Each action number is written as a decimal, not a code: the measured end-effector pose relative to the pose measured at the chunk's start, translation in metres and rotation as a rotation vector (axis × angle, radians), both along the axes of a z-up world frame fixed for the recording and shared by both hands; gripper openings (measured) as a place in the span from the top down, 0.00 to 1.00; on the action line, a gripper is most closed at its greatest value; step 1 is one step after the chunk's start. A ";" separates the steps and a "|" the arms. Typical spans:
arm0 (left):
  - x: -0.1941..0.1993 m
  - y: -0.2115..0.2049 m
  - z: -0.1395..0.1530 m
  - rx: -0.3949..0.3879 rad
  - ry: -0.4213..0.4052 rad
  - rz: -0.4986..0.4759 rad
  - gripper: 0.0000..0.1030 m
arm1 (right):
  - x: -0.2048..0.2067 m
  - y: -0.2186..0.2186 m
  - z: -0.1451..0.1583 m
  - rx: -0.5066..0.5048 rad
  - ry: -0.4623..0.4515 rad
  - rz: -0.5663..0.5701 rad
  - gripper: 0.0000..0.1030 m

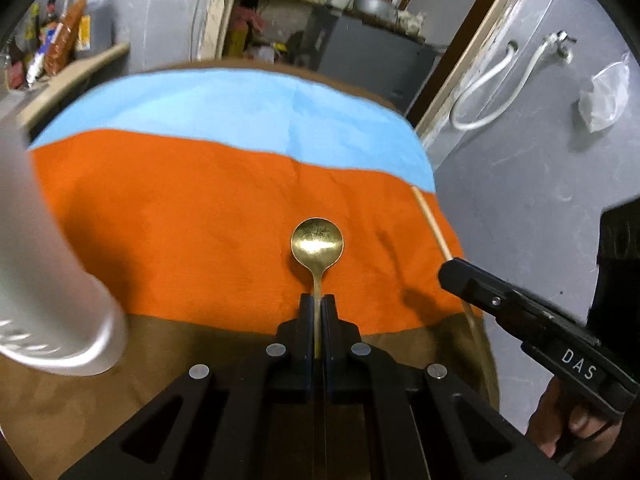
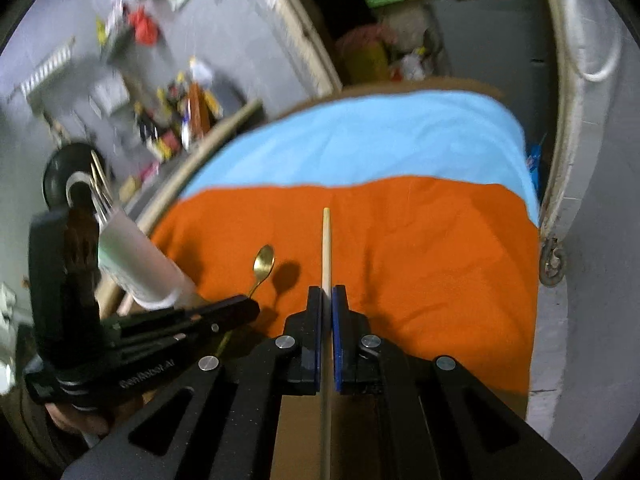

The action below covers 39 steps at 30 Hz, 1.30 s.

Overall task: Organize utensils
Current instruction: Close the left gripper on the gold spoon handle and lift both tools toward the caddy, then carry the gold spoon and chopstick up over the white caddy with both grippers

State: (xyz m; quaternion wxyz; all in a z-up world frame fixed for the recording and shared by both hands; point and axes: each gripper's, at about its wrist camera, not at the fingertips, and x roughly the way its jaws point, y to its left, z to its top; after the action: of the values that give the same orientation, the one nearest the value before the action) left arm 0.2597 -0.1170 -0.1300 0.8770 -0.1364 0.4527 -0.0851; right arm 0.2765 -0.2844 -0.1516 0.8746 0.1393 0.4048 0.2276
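My left gripper (image 1: 318, 300) is shut on the thin handle of a gold spoon (image 1: 317, 242), whose round bowl sticks out ahead over the orange cloth (image 1: 180, 220). My right gripper (image 2: 327, 294) is shut on a pale wooden chopstick (image 2: 326, 240) that runs straight forward between its pads. From the left wrist view the right gripper (image 1: 448, 270) shows at the right edge with the chopstick (image 1: 432, 220) slanting up from it. The right wrist view shows the left gripper (image 2: 250, 306) at the left, holding the spoon (image 2: 264, 260). A white cup (image 2: 136, 260) holding forks stands at the left.
The round table carries an orange cloth and a blue cloth (image 1: 240, 108) behind it, with brown tabletop (image 1: 60, 400) at the near side. The white cup (image 1: 36, 272) looms close at the left. A shelf of bottles (image 1: 56, 40) and a grey wall with a hose (image 1: 492, 88) lie beyond.
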 end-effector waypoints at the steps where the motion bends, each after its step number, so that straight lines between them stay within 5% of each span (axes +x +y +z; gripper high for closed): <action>1: -0.006 0.001 0.007 0.014 -0.024 0.000 0.96 | -0.008 0.000 0.005 0.019 -0.032 -0.026 0.96; 10: -0.035 0.025 0.064 0.066 -0.210 -0.006 0.96 | -0.037 0.012 0.046 0.103 -0.222 -0.181 0.96; 17: -0.052 0.085 0.102 -0.110 -0.373 0.026 0.96 | -0.048 0.031 0.093 0.185 -0.382 -0.214 0.96; 21: -0.055 0.123 0.120 -0.125 -0.441 0.067 0.96 | -0.047 0.058 0.119 0.229 -0.486 -0.224 0.96; 32: -0.041 0.208 0.141 0.016 -0.486 0.166 0.96 | -0.025 0.156 0.158 0.255 -0.617 -0.182 0.96; 39: -0.032 0.247 0.138 0.031 -0.500 0.222 0.96 | -0.015 0.192 0.164 0.263 -0.671 -0.185 0.96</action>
State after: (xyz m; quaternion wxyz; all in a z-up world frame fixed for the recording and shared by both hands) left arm 0.2277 0.1296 0.0083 0.9676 -0.1465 0.2054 -0.0126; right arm 0.2615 -0.0928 0.0127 0.9502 0.2041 0.0485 0.2304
